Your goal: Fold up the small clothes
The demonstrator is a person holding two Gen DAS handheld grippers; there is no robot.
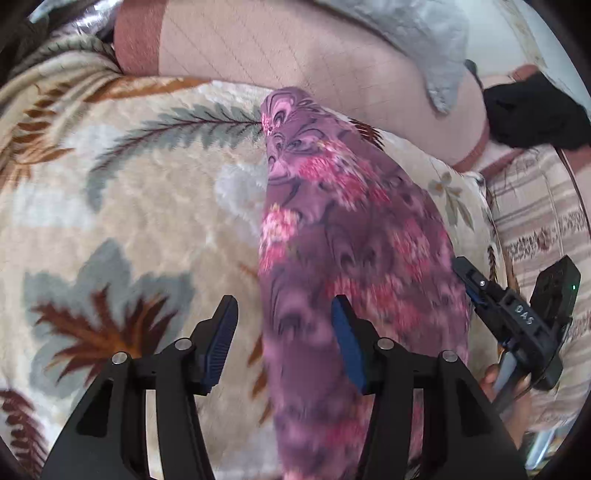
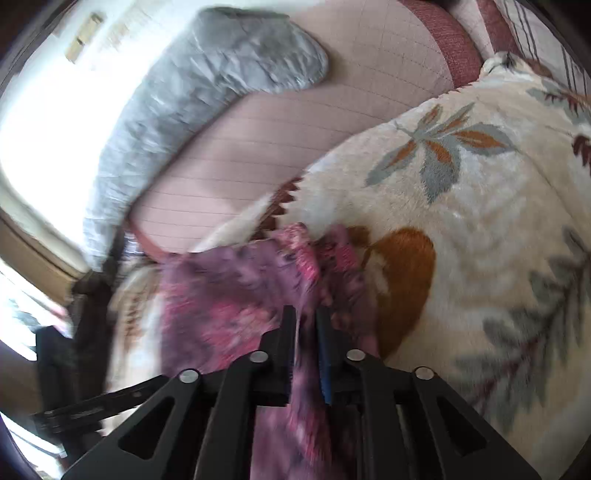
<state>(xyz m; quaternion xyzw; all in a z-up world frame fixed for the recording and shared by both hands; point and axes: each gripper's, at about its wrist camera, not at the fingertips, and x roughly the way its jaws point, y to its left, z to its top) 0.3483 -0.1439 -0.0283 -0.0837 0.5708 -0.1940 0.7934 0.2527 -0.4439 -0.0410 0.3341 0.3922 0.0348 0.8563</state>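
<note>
A purple and pink floral garment (image 1: 343,236) lies stretched in a long strip on a cream leaf-patterned blanket (image 1: 147,206). My left gripper (image 1: 284,314) is open just above it, one finger over the blanket and the other over the cloth, holding nothing. My right gripper (image 1: 476,291) shows at the garment's right edge in the left wrist view. In the right wrist view my right gripper (image 2: 306,317) is shut on a bunched fold of the garment (image 2: 229,295), which hangs through the jaws.
A pink quilted cushion (image 1: 295,48) lies behind the blanket with a grey quilted item (image 1: 417,33) on it. A black cloth (image 1: 532,114) sits at the far right. A striped sheet (image 1: 539,221) lies to the right of the blanket.
</note>
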